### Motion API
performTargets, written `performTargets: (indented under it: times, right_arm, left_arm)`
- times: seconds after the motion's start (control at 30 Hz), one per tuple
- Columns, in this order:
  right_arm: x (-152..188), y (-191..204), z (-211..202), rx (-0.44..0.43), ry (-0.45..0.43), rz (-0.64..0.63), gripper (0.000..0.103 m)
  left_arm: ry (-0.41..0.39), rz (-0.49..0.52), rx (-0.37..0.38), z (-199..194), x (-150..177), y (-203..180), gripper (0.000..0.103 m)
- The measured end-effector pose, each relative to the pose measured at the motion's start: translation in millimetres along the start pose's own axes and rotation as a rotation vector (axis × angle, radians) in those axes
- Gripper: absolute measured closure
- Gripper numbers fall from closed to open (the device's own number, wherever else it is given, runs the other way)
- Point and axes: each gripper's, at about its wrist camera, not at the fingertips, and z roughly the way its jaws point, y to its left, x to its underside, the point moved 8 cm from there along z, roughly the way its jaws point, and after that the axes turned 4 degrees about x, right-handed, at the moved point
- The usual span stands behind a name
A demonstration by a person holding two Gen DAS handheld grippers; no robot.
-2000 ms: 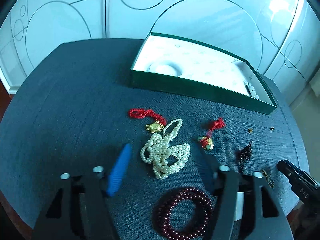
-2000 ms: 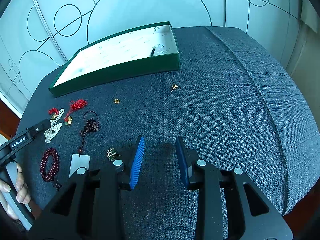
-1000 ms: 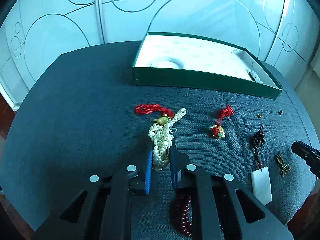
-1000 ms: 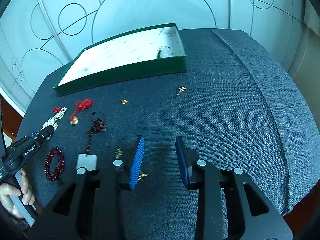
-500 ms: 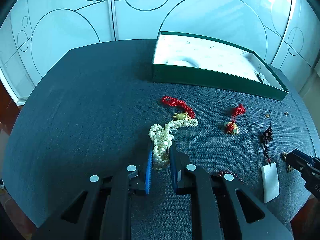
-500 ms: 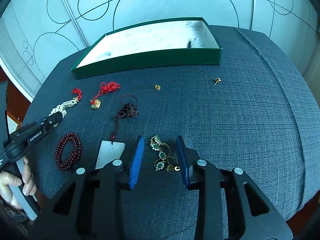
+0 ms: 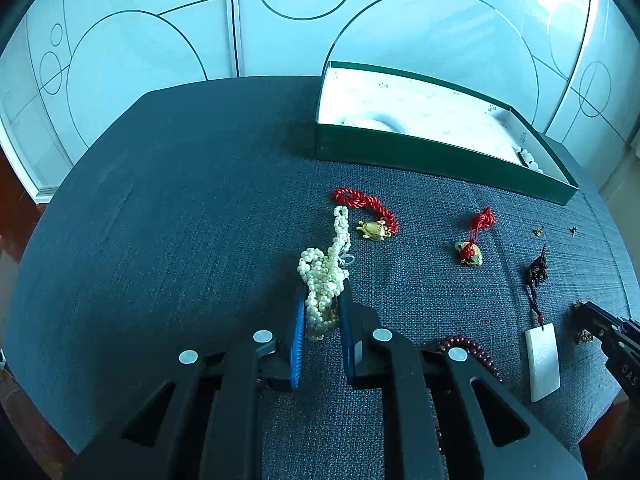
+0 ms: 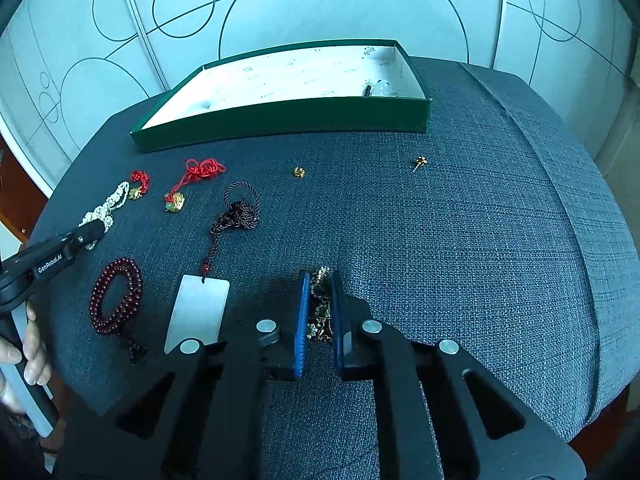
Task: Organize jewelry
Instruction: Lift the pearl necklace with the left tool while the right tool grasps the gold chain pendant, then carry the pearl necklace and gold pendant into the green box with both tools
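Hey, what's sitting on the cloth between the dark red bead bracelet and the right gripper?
In the right wrist view, the flat white rectangular pendant on its dark braided cord lies between the dark red bead bracelet and the right gripper.

A bunched white pearl necklace point(image 7: 325, 272) and a gold-green chain point(image 8: 320, 304) lay at the box's point(image 8: 280, 122) six o'clock.

Blue fabric table point(image 8: 480, 240), green box point(image 8: 280, 120), red bracelet point(image 8: 116, 296)
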Motion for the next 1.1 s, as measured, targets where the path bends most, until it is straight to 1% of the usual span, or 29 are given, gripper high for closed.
performTargets:
  times: [0.07,0.2,0.23,0.4,0.7,0.87,1.1]
  right_arm:
    - [-3,-2,-5,-0.002,-0.017,0.009,0.096]
    - [-13,-6,-13,-0.001,-0.045,0.026,0.096]
    - [-16,-7,-15,-0.001,-0.053,0.03,0.096]
    - [-27,-11,-26,-0.006,-0.082,0.045,0.096]
    - [-46,-9,-44,-0.018,-0.13,0.047,0.096]
    - [-69,-7,-53,-0.025,-0.172,0.048,0.096]
    - [-104,-6,-49,-0.021,-0.208,0.037,0.096]
  left_arm:
    - [-0.003,-0.001,-0.002,-1,-1,1,0.087]
    - [-0.023,0.002,0.001,-9,-7,0,0.087]
    - [-0.022,-0.001,-0.009,-11,-8,0,0.087]
    - [-0.051,0.003,-0.001,-20,-17,-4,0.087]
    - [-0.068,0.014,0.009,-24,-31,-14,0.087]
    - [-0.087,0.038,0.026,-27,-46,-24,0.087]
    - [-0.107,0.076,0.047,-22,-73,-42,0.087]
